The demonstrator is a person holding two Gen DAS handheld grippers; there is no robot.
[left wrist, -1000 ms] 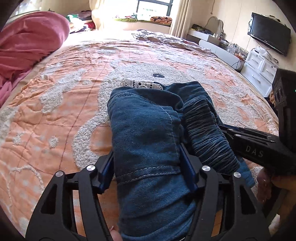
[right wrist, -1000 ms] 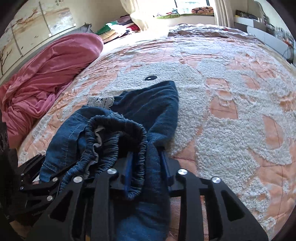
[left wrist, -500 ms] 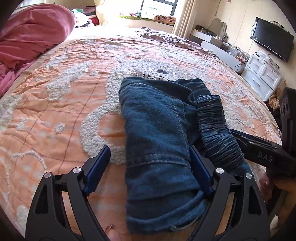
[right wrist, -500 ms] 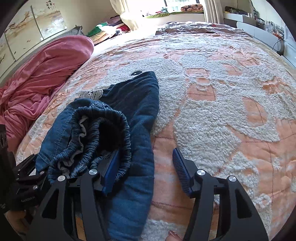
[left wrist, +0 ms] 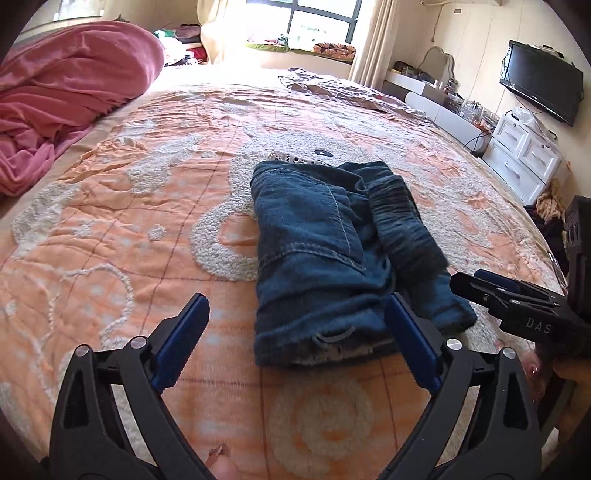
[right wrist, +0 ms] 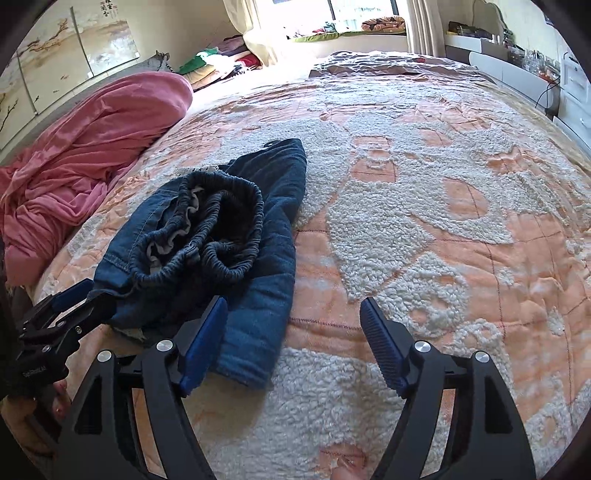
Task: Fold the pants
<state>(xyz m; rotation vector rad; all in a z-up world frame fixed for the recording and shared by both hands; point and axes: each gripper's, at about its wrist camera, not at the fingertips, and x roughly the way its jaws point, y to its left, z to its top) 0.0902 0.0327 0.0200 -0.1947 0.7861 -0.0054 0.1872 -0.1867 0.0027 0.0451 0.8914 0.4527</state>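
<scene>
My left gripper [left wrist: 297,341] and right gripper [right wrist: 293,345] both gaped wide, holding nothing. The folded jeans [left wrist: 332,251] lay mid-frame on the bedspread [left wrist: 110,221], their underside hidden.

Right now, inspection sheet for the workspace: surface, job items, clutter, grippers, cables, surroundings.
Surface: bed with an orange and white bedspread, wrinkled in places.
Job's things: jeans folded into a bundle on the bedspread, elastic waistband bunched on top.
Clutter: pink blanket heaped along the bed's edge; clothes pile beyond it.
Grippers: left gripper open, jaws either side of the jeans' near end; right gripper open, one finger over the jeans' edge.
Cables: a dark cord by the white dresser.
Surroundings: window, wall TV.
</scene>
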